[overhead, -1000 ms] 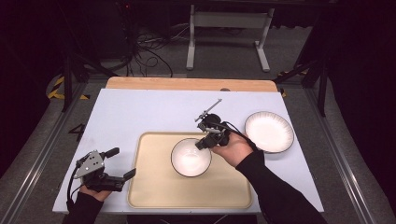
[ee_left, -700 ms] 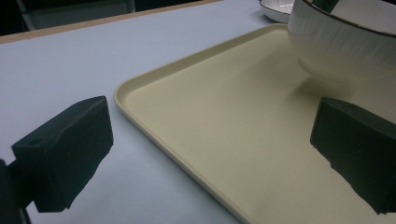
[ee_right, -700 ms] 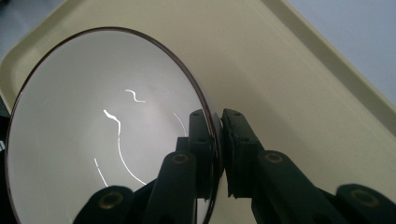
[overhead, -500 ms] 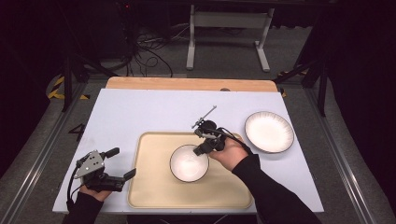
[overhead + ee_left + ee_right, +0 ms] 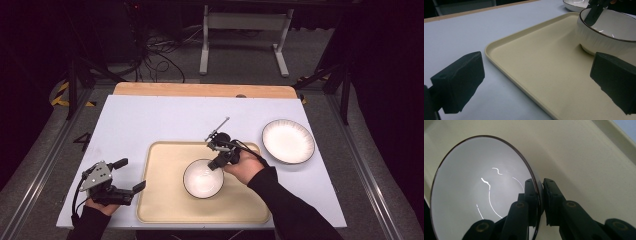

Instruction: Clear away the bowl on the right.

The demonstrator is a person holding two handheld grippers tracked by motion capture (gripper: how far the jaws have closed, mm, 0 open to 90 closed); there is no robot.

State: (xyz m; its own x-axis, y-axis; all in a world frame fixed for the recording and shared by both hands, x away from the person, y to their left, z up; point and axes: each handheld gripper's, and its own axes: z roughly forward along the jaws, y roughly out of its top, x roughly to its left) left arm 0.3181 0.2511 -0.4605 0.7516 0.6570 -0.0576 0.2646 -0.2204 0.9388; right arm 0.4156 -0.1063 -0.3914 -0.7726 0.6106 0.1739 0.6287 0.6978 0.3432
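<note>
White bowl point(image 5: 202, 178) on beige tray point(image 5: 165, 210), rim pinched by right tool point(image 5: 216, 164); left tool point(image 5: 133, 175) wide.

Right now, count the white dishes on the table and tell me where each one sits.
2. A white bowl sits on the beige tray, its rim pinched by the right hand-held gripper. A white plate lies on the table, right of the tray.

bowl point(image 5: 202, 179) | white, ribbed outside, thin dark rim | upright, empty | on beige tray point(image 5: 165, 200), right of its middle | rim pinched at its right edge
</note>
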